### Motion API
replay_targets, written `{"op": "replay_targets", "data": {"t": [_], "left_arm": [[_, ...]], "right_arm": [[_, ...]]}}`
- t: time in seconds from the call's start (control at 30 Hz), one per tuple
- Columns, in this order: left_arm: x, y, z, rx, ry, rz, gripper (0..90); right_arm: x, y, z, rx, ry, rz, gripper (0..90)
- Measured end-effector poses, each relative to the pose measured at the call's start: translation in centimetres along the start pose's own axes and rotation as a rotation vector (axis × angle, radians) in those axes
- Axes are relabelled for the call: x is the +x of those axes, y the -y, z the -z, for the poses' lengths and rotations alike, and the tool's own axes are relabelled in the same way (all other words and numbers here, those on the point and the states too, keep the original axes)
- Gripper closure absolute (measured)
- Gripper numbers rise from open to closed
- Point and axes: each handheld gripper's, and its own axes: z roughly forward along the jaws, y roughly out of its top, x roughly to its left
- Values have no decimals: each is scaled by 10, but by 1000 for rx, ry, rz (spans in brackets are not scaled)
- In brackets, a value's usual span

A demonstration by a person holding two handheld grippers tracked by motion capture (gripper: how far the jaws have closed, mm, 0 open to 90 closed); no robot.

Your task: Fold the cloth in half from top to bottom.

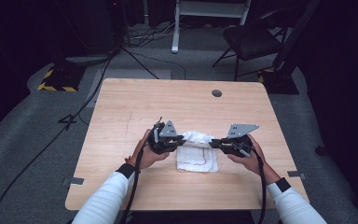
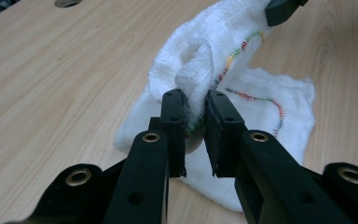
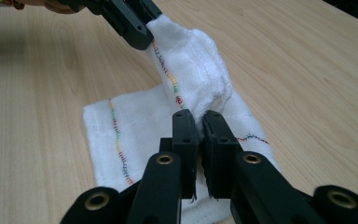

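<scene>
1. Overall, wooden table (image 1: 135, 107) with a cable hole (image 1: 216, 93) near its far edge; no containers on it.
2. White cloth (image 1: 196, 156) with coloured stitching lies at table centre, lower part flat, far edge lifted between the grippers.
3. Left gripper (image 2: 196, 109): jaws clamped on a bunched fold of the cloth.
4. Right gripper (image 3: 199, 121): jaws pinched shut on the cloth's opposite raised corner.
5. Judgement: folding step in hand. Next move likely calls for carrying both corners together over the flat part, edges aligned, before releasing.
</scene>
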Motion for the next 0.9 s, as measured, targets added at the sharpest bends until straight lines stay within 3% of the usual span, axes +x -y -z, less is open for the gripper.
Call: {"op": "replay_targets", "data": {"t": [0.2,0.4,0.57,0.73,0.9], "left_arm": [[-8,7,1,39,21,-41,773],[-10,15,2,53,46,-37,774],[-13,18,2,77,65,-62,818],[-16,22,2,84,89,-57,893],[-20,26,-1,81,94,-49,805]], "right_arm": [[5,8,-1,21,-28,-16,843],[9,13,2,33,-34,-11,839],[16,19,-1,67,-45,2,833],[21,25,-2,98,-56,12,828],[23,30,-4,113,-62,7,822]]}}
